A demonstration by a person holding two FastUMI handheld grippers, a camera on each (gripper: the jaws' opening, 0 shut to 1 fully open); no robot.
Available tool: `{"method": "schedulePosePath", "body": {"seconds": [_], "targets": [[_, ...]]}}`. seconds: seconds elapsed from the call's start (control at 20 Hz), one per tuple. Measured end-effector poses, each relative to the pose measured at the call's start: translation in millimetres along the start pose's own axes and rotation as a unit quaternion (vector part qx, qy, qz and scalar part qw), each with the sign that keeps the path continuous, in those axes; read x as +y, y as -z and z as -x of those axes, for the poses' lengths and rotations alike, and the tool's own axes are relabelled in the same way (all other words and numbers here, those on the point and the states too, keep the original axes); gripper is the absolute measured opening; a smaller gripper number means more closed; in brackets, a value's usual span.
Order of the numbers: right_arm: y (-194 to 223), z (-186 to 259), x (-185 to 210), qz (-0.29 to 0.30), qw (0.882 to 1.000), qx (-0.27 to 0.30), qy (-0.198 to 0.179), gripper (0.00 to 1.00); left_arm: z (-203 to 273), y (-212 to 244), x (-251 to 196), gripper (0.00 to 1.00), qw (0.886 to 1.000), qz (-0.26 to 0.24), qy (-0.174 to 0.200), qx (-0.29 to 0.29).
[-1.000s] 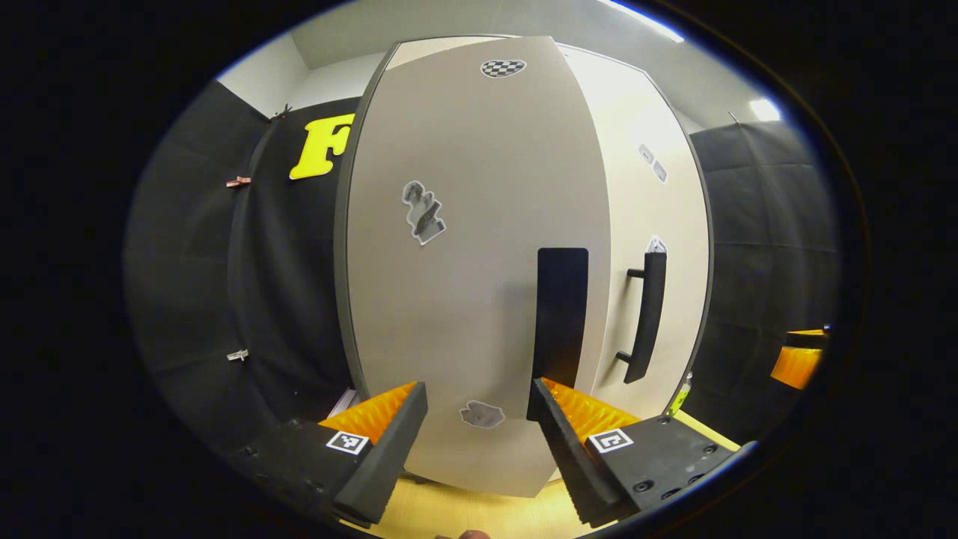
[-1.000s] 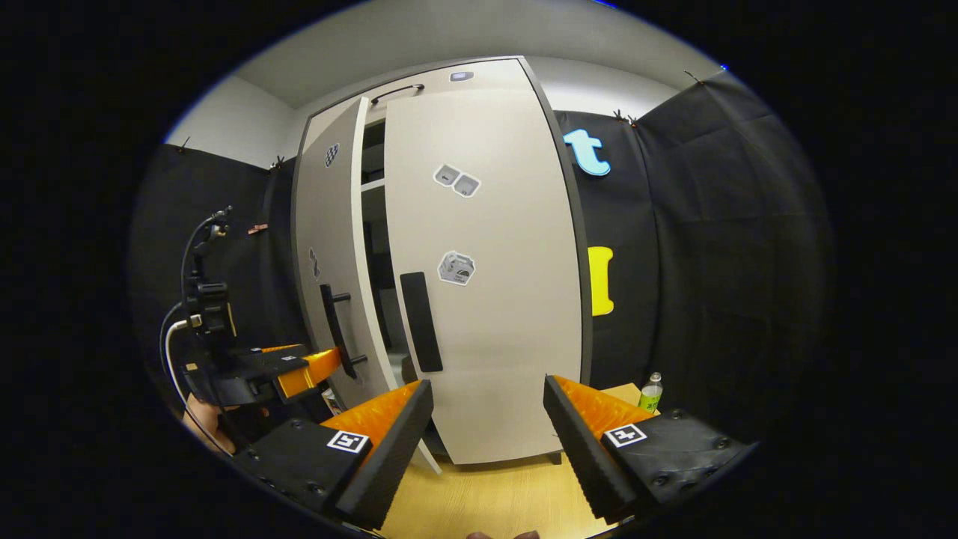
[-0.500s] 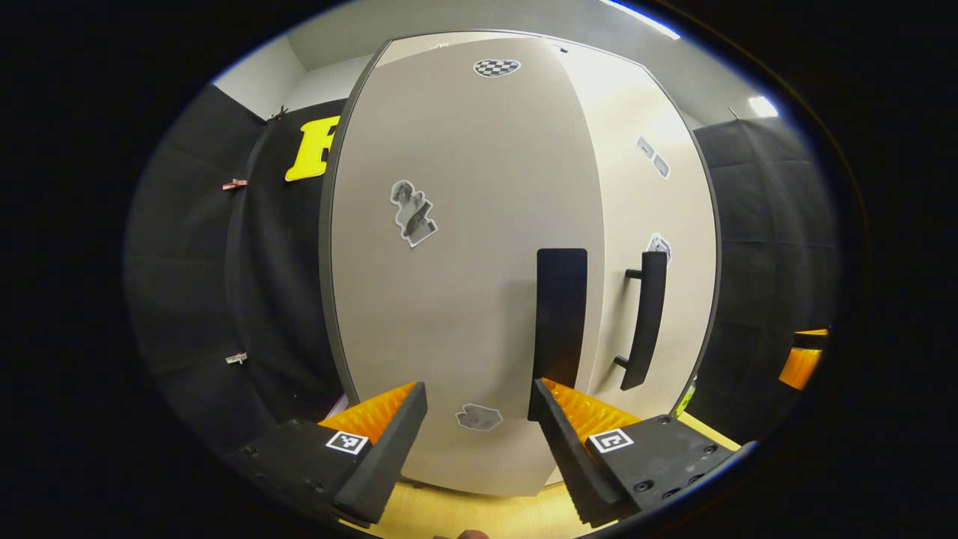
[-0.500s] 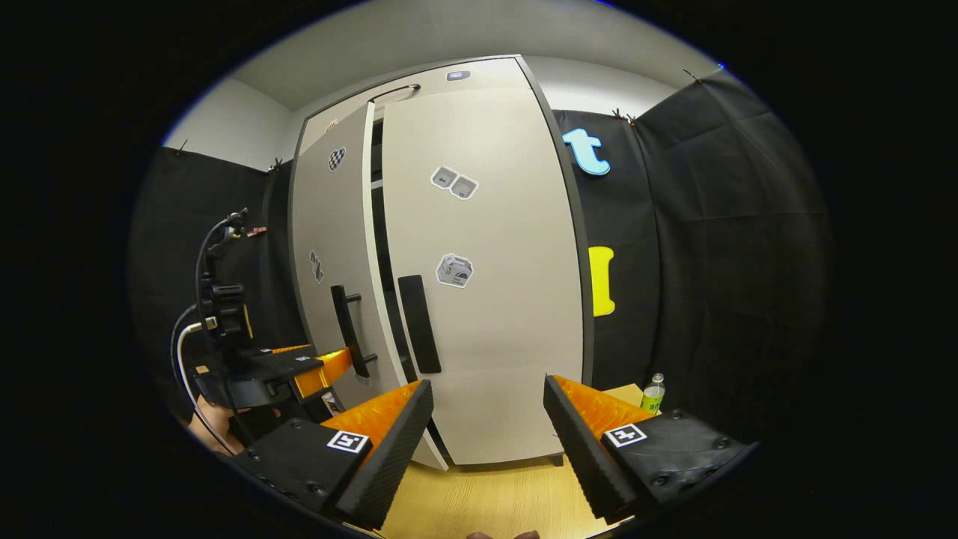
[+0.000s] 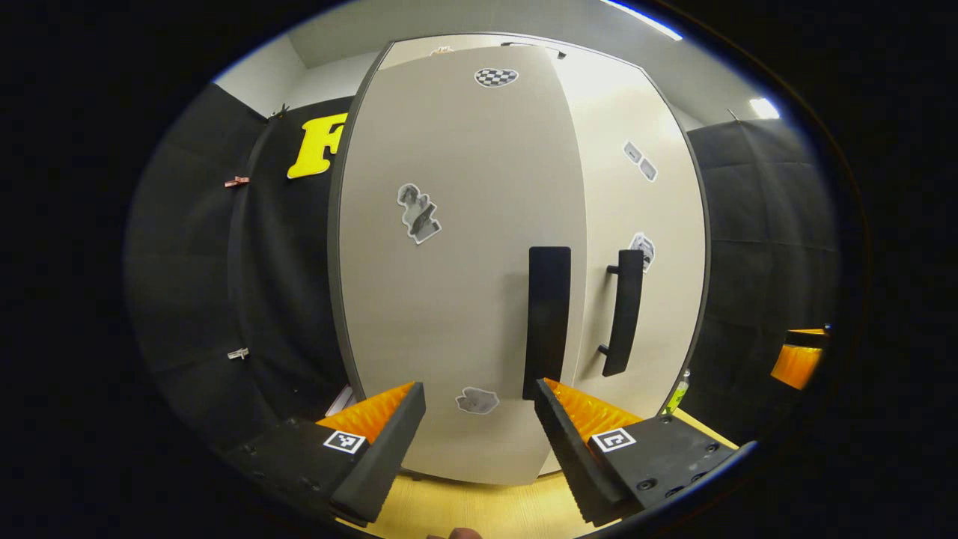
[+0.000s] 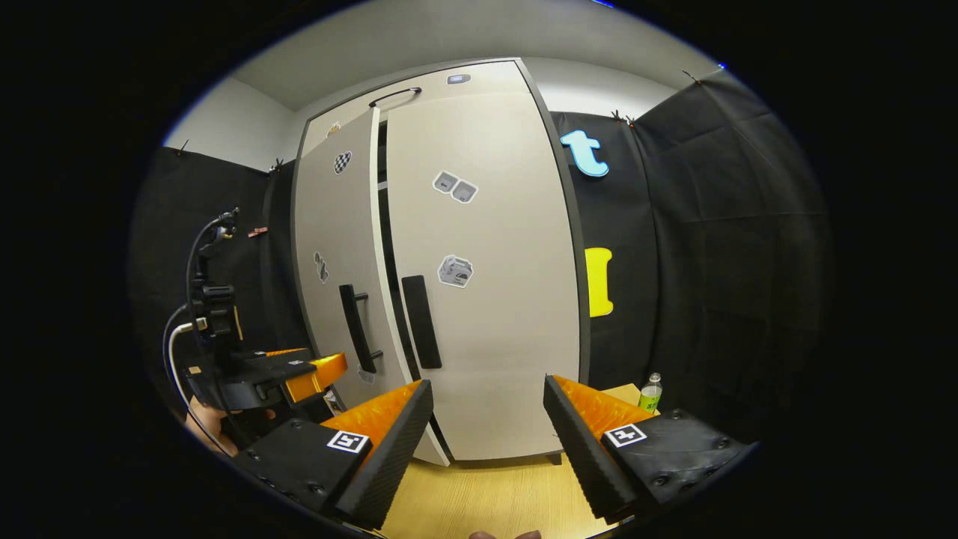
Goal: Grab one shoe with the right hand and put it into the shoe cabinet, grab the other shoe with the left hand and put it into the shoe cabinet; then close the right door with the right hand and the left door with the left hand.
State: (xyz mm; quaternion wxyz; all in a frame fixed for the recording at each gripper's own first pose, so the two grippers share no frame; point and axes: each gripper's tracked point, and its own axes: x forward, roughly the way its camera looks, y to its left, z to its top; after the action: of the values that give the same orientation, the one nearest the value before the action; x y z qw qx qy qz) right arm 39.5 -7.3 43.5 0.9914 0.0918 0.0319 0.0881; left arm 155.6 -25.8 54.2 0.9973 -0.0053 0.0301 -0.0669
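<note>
Both shoes presumably already inside the shoe cabinet (image 6: 479,299), hidden behind the doors, so can't confirm. Right door (image 6: 494,284) looks shut flush w/ the frame; left door (image 6: 337,277) nearly shut, a thin dark gap showing along its inner edge in the right gripper view. So the step in hand, as I judge it, is the final push on the left door. Left claw (image 5: 479,430) is open, fingers spread, holding nothing, pointed straight at the left door (image 5: 456,262) from close in front; seen from the side in the right gripper view, the left claw (image 6: 318,374) sits just beside the lower end of the left handle (image 6: 358,328), can't tell if touching the panel. That handle (image 5: 546,322) runs vertical, long axis up-down, lying up and slightly right of the claw's centreline. Right claw (image 6: 486,438) is also open and empty, hanging back from the right door, well apart from it. Left claw is clearly the nearer one to the gap, so the closing push falls to it: straight ahead against the panel near the handle edge. Wood floor (image 6: 486,498) under the cabinet; small bottle (image 6: 651,391) at its right foot, out of the way.
</note>
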Motion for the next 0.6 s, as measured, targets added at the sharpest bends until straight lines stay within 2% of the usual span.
{"method": "schedulePosePath", "body": {"seconds": [0.6], "targets": [[-12, 34, 12, 0.029, 1.0, -0.011, -0.003, 0.98, 73, -4, -4, 0.94, 1.0, -0.005, 0.012, -0.016]]}}
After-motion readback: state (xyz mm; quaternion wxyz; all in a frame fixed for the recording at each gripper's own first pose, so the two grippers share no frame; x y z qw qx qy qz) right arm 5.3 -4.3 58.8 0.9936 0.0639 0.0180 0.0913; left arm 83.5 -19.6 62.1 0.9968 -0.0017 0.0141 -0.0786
